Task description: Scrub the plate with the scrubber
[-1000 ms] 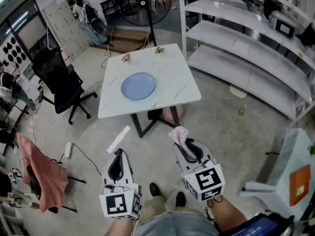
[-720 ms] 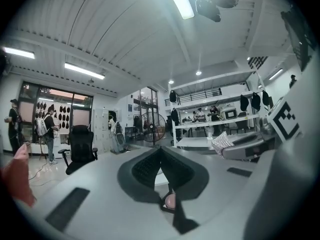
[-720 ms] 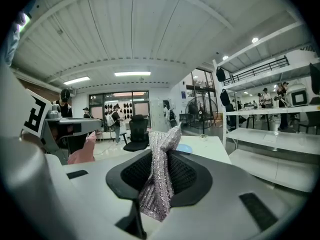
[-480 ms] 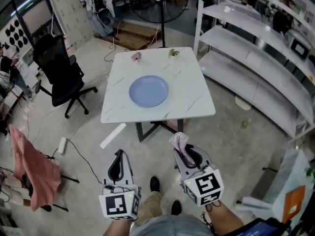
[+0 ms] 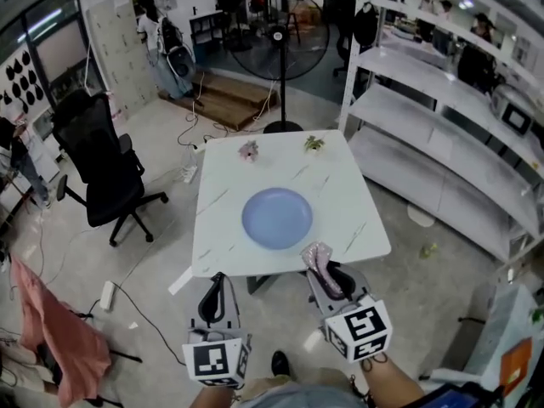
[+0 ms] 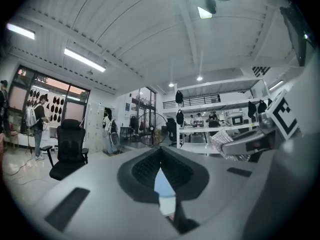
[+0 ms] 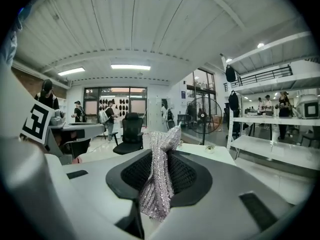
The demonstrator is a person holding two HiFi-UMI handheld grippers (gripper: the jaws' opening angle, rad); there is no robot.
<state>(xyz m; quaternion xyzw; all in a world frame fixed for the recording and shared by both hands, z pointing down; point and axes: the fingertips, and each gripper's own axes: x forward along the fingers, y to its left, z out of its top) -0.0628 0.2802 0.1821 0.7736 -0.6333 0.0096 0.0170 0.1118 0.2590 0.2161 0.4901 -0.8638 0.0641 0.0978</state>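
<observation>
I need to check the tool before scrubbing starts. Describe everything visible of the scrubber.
The scrubber is a crumpled, glittery silver-pink mesh cloth, soft-looking and bunched into a narrow strip. The right gripper is shut on its middle: a twisted peak sticks out past the jaws, and a loose end hangs behind them. Only the jaw pads touch it. In the head view it is held in the air by the near edge of the table, clear of the blue plate.
</observation>
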